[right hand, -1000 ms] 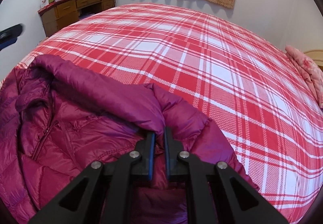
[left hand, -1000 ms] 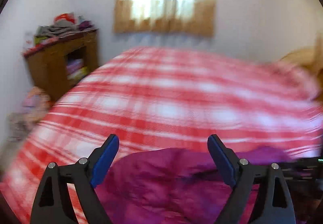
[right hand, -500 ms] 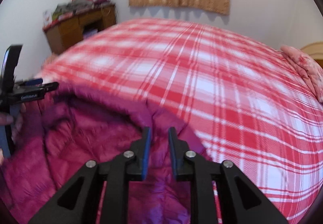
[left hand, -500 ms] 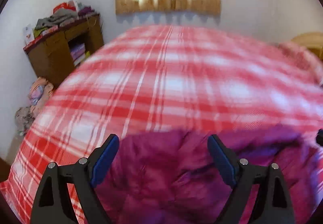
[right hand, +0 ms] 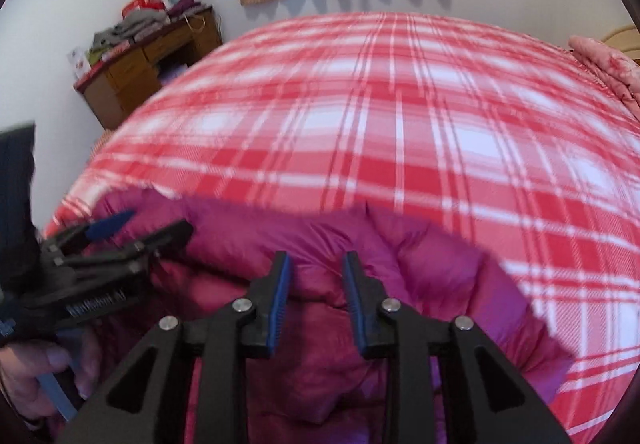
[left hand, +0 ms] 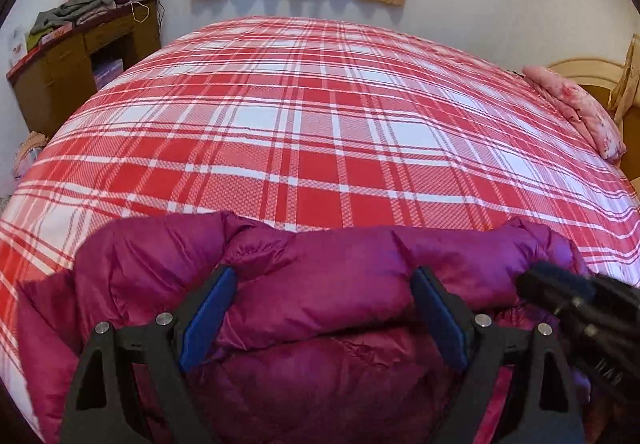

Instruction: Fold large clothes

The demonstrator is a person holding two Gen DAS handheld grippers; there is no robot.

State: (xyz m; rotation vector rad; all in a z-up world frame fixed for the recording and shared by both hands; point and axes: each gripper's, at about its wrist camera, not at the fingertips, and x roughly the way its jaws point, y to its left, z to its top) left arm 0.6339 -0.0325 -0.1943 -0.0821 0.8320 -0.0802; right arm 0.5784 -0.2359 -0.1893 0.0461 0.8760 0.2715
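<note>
1. A puffy magenta down jacket (left hand: 320,296) lies bunched at the near edge of a bed covered with a red-and-white plaid bedspread (left hand: 320,132). A padded roll of the jacket, perhaps a sleeve or folded-over edge, runs across it from side to side.

2. The left gripper (left hand: 322,318) is spread wide, its blue pads either side of that padded roll but not pressing on it. It holds nothing.

3. The right gripper (right hand: 316,304) has a narrow gap between its blue pads. Its jaws have just been opening, and the jacket fabric lies beneath and beyond them, not pinched. It appears to have let go.

4. Risk: with neither gripper holding, the slippery, springy fill could make the fold puff up and slide open again.

5. Risk: if the left gripper closes where it is, it may catch only the top of the thick roll, or several layers at once, and drag the whole jacket askew.

6. Risk: the two grippers are close together over the jacket and could knock each other.

7. Writing: the left gripper's body, in the right-wrist view, carries a pale printed line too blurred to read. No other labels are legible.
</note>
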